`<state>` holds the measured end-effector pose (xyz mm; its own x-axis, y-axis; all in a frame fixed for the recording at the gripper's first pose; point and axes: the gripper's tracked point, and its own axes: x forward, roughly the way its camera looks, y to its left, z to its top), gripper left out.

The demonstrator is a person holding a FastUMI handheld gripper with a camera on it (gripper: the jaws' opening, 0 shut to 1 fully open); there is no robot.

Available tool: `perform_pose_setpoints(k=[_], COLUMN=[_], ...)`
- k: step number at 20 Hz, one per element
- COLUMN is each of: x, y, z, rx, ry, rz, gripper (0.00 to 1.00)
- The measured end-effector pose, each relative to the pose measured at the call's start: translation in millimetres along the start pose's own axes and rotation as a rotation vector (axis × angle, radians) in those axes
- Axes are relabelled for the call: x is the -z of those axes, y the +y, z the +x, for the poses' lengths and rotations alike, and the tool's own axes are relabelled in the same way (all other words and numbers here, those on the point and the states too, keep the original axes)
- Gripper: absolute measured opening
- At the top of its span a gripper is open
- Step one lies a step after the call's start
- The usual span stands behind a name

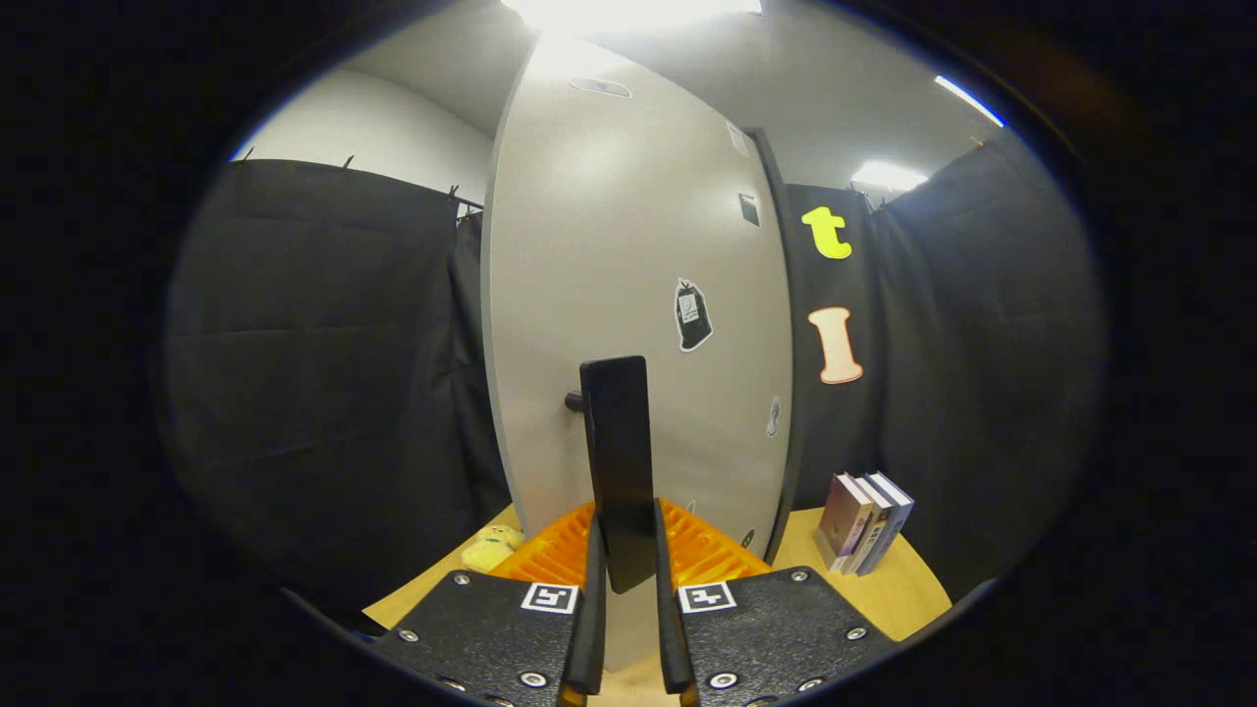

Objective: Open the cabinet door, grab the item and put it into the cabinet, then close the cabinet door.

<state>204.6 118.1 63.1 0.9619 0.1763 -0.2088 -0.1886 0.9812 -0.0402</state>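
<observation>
A pale grey cabinet door point(628, 245) with a few stickers stands upright right in front of me. Its black vertical bar handle point(617, 442) is mounted near the door's left edge. My gripper point(628, 550) is shut on the lower end of this handle, one finger on each side. A small yellow soft toy point(493, 546) lies on the wooden table point(903, 589), left of the fingers beside the door's foot. A dark strip of the cabinet body point(781, 324) shows along the door's right edge. The cabinet's inside is hidden.
An orange ribbed tray point(550, 555) lies on the table just beyond the fingers, at the door's foot. Several books point(864, 520) stand leaning together to the right of the cabinet. Black cloth walls close in the booth on both sides.
</observation>
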Motion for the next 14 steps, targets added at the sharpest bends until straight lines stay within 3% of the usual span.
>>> perform_pose_setpoints(k=[14], x=[3], y=[-61], z=[-27], rx=[0.192], ry=[-0.003], rz=[-0.036], gripper=[0.13])
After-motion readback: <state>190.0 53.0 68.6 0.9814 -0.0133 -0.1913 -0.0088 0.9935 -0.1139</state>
